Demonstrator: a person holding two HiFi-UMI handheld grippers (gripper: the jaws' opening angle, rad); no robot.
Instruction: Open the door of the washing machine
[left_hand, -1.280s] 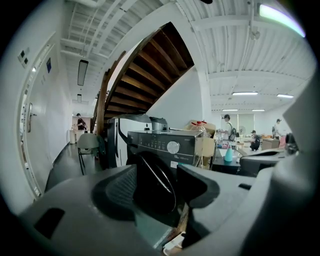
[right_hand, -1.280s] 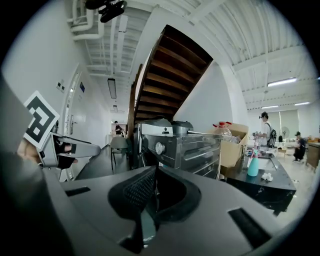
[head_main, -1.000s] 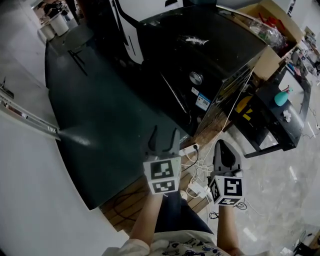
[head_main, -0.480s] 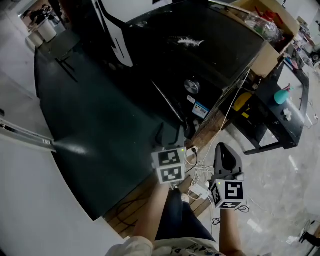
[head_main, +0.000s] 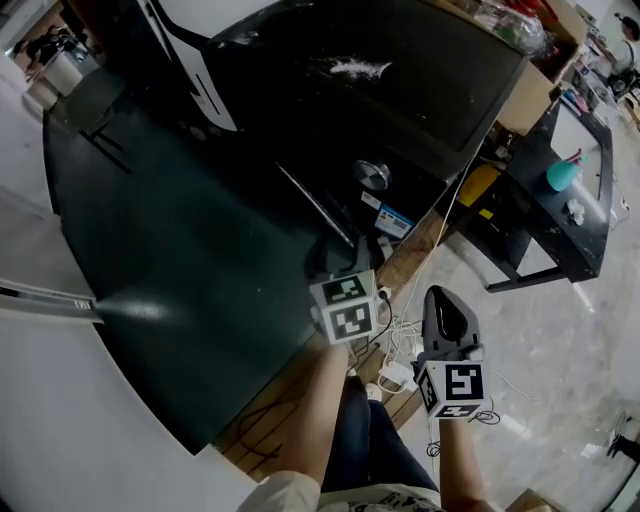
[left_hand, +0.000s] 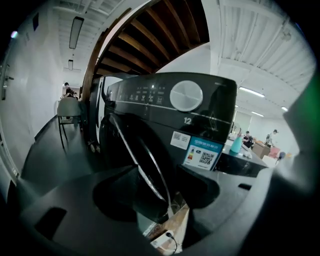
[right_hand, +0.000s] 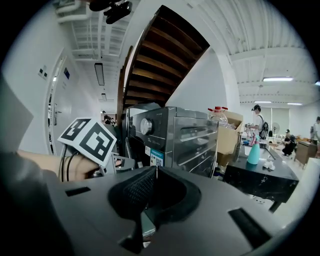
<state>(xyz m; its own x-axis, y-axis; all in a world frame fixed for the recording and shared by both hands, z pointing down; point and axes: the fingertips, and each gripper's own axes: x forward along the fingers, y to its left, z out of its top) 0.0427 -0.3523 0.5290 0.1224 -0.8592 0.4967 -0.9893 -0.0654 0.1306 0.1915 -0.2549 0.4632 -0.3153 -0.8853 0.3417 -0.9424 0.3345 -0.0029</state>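
The black front-loading washing machine (head_main: 420, 90) fills the top of the head view, its round knob (head_main: 370, 173) above the round door (head_main: 300, 200). My left gripper (head_main: 347, 256) is right at the door's lower edge. In the left gripper view it (left_hand: 157, 175) is open, and the door's chrome rim (left_hand: 142, 160) runs between the two jaws; I cannot tell whether they touch it. My right gripper (head_main: 448, 312) hangs lower right, away from the machine. Its pads meet, so it (right_hand: 150, 181) is shut on nothing. It looks at the machine (right_hand: 185, 135) from the side.
A white power strip with cables (head_main: 395, 375) lies on the wooden platform (head_main: 425, 255) below the grippers. A black table (head_main: 585, 235) with a teal spray bottle (head_main: 562, 172) stands right. Cardboard boxes (head_main: 530, 95) sit beside the machine. A chair (head_main: 90, 105) stands far left.
My left gripper has moved forward and up to the door's edge, so the rim now lies between its jaws. The right gripper has stayed about where it was.
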